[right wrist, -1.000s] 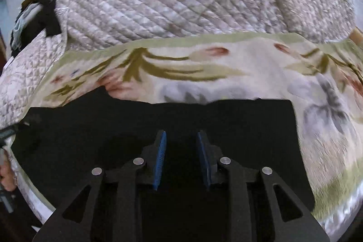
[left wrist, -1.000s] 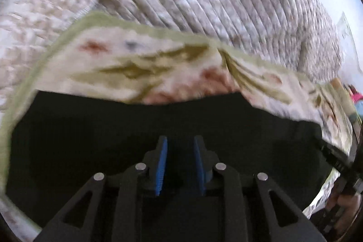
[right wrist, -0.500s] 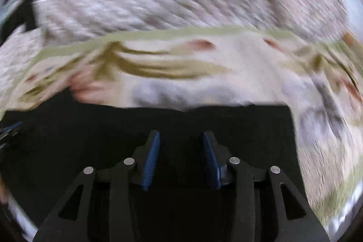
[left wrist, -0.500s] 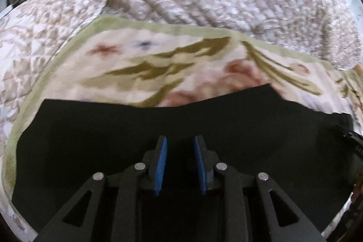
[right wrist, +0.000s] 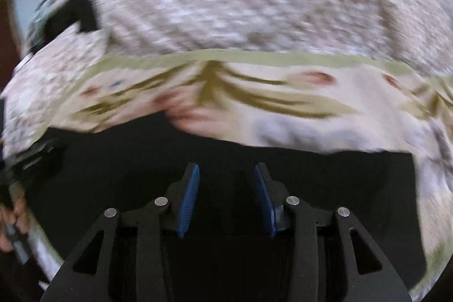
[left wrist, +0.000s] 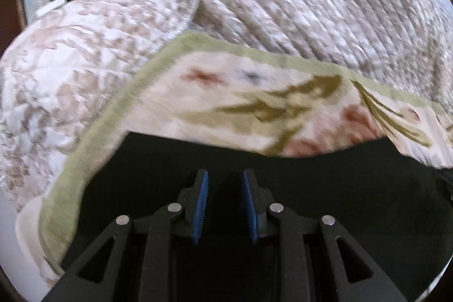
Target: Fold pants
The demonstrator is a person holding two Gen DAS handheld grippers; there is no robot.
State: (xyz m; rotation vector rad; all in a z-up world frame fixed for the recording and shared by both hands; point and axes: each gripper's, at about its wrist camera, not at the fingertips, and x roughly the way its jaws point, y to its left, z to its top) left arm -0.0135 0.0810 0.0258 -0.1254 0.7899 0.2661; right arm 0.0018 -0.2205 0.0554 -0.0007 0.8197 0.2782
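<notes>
From my seat, both wrist views show the pants (left wrist: 311,188) as a broad black slab filling the lower half of each frame, lying on the floral mat (left wrist: 254,92) with the green border, which in turn sits on the quilted bedspread (left wrist: 311,4) that fills the top.

In the left view, the left gripper (left wrist: 225,183) points down over the cloth at lower centre. Its 2 blue pads stand a narrow gap apart, and I see only dark cloth behind that gap; whether any fabric is pinched I cannot tell, black on black. In the right view, the right gripper (right wrist: 226,177) is plainly parted, wider than the left, with nothing visibly pressed between the pads.

The relation that matters to me is this: the pants run long from side to side across both frames, crosswise to the way each gripper points. Their far edge is the dark line just above the fingertips in each view. The left end shows at centre left of the left view, where the black meets the green border; the right end shows at the right of the right view, a squarish corner against the pale mat. So each gripper is nearer its own end, and I judge the next fold would be along that long axis.

A hand (right wrist: 17,217) on the other handle shows at the lower left edge of the right view. Both frames are blurred.
</notes>
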